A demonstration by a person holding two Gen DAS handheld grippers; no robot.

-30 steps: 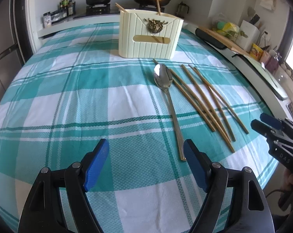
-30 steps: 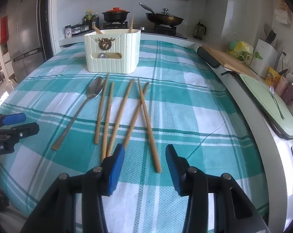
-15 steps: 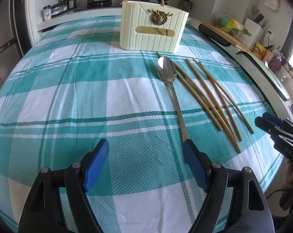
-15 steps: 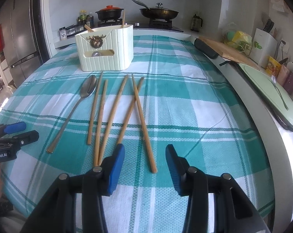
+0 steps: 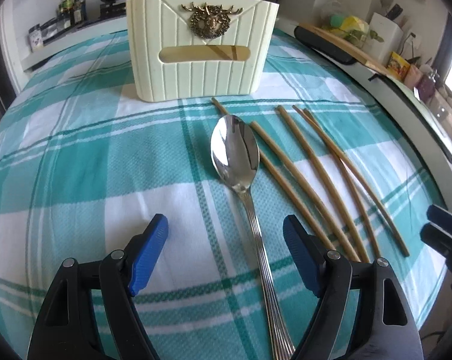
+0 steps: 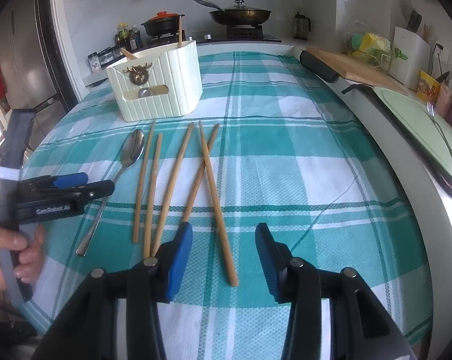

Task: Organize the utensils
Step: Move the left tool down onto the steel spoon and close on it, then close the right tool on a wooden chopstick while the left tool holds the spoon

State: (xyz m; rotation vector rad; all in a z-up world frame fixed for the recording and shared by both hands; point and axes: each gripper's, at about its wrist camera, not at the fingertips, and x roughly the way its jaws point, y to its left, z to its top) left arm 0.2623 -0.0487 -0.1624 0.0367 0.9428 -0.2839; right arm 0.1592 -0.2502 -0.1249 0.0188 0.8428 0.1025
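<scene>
A metal spoon (image 5: 237, 162) lies on the teal checked tablecloth (image 5: 91, 165), its handle running between the jaws of my open left gripper (image 5: 226, 246). Several wooden chopsticks (image 5: 315, 168) lie fanned to its right. A cream ribbed utensil holder (image 5: 202, 48) with a brass deer emblem stands behind them, with chopsticks sticking out of it. In the right wrist view my right gripper (image 6: 224, 246) is open, with one chopstick (image 6: 215, 198) between its jaws. The spoon (image 6: 130, 156), the holder (image 6: 157, 84) and my left gripper (image 6: 85, 184) also show there.
A stove with a red-lidded pot (image 6: 163, 22) and a pan (image 6: 240, 13) stands behind the table. A counter on the right holds a cutting board (image 6: 354, 67), a green tray with a fork (image 6: 420, 126) and a knife block (image 6: 410, 51). A fridge (image 6: 25, 54) stands at the left.
My left gripper has moved forward and lower over the spoon, so the handle now lies between its jaws. My right gripper has shifted a little; its jaws stay open.
</scene>
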